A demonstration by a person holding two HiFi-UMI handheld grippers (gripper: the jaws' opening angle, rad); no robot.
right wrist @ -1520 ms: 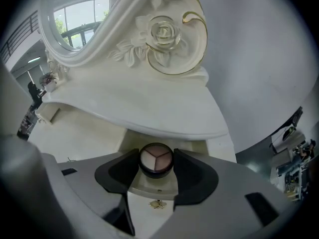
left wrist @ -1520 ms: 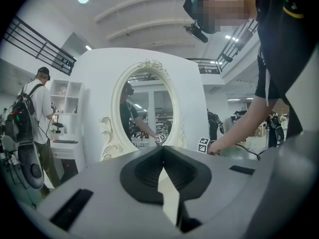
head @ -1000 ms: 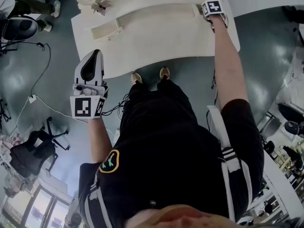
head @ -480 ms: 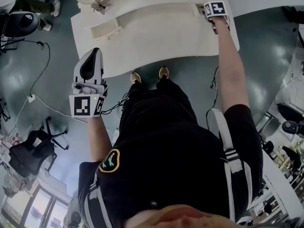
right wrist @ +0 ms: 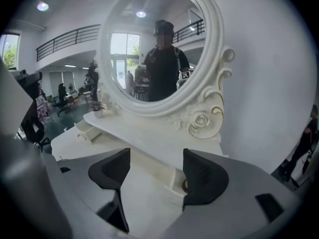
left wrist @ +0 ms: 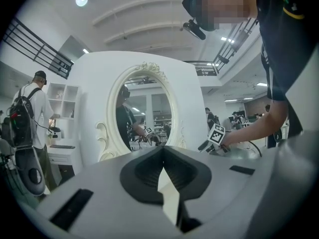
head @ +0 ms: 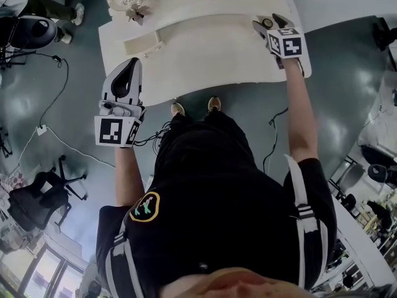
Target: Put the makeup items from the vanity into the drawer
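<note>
The white vanity (head: 205, 54) fills the top of the head view. At its right end stands a small open drawer (right wrist: 175, 183) with a small round gold-rimmed item (right wrist: 186, 185) in it, partly hidden behind my right jaw. The same round item (head: 267, 22) lies just ahead of my right gripper (head: 268, 25). In its own view my right gripper (right wrist: 154, 172) is opening, with nothing between its jaws. My left gripper (head: 128, 68) hangs off the vanity's front left edge. My left gripper (left wrist: 162, 162) is shut and holds nothing.
Another small drawer (head: 141, 42) stands open at the vanity's left, also seen as the left drawer (right wrist: 83, 128). A small potted plant (head: 135, 11) sits at the back left beside the oval mirror (right wrist: 149, 49). Cables (head: 56, 138) and an office chair (head: 37, 197) are on the floor at left.
My right gripper has drawn back from the right drawer toward the vanity's front edge and its jaws have spread. The left gripper rose slightly and stayed shut.
</note>
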